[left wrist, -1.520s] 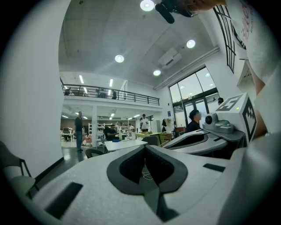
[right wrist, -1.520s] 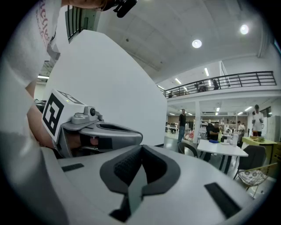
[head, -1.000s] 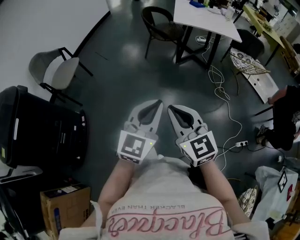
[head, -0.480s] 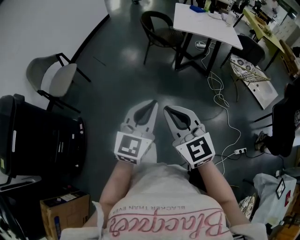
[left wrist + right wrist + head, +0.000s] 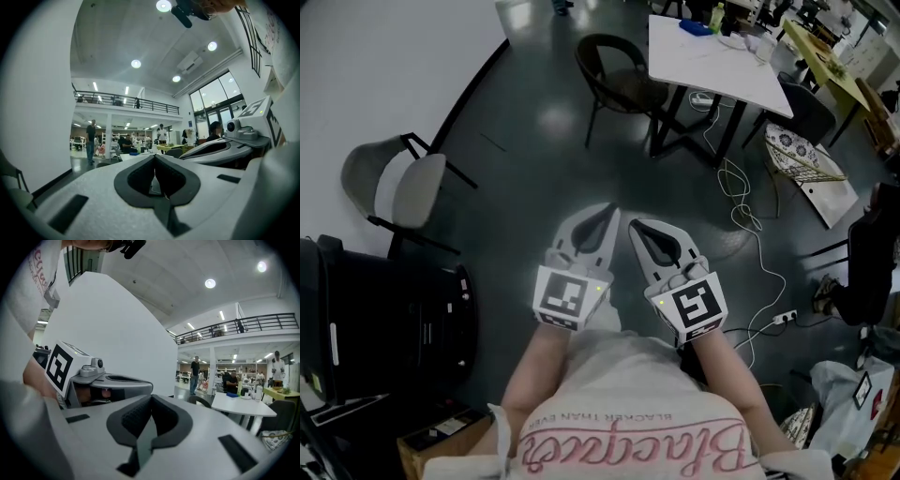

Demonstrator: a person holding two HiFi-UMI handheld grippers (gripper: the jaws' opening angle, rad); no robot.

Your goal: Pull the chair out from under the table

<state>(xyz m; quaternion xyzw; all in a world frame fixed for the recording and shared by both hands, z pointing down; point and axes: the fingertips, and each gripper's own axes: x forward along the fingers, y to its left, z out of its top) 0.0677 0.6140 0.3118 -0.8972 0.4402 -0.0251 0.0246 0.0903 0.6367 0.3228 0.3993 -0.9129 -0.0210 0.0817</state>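
Note:
A dark round-backed chair [image 5: 617,67] stands at the near left corner of the white table [image 5: 717,58], its seat partly under the tabletop. My left gripper [image 5: 613,208] and right gripper [image 5: 636,225] are held side by side in front of my body, pointing level toward the chair and well short of it. Both are shut with nothing between the jaws. In the left gripper view the left gripper [image 5: 154,157] has its pads meeting. The right gripper [image 5: 150,398] shows the same in its own view, with the table [image 5: 241,407] and chair [image 5: 199,401] far ahead.
A grey chair [image 5: 397,183] stands by the white wall at left, and a black cart [image 5: 389,319] and cardboard box [image 5: 441,436] lie near left. Cables [image 5: 741,192] and a power strip [image 5: 778,292] trail over the dark floor at right. People stand far off.
Both grippers have travelled forward together over the floor toward the table and chair. The grey chair and black cart have slid toward the frame's lower left. The jaws stayed shut.

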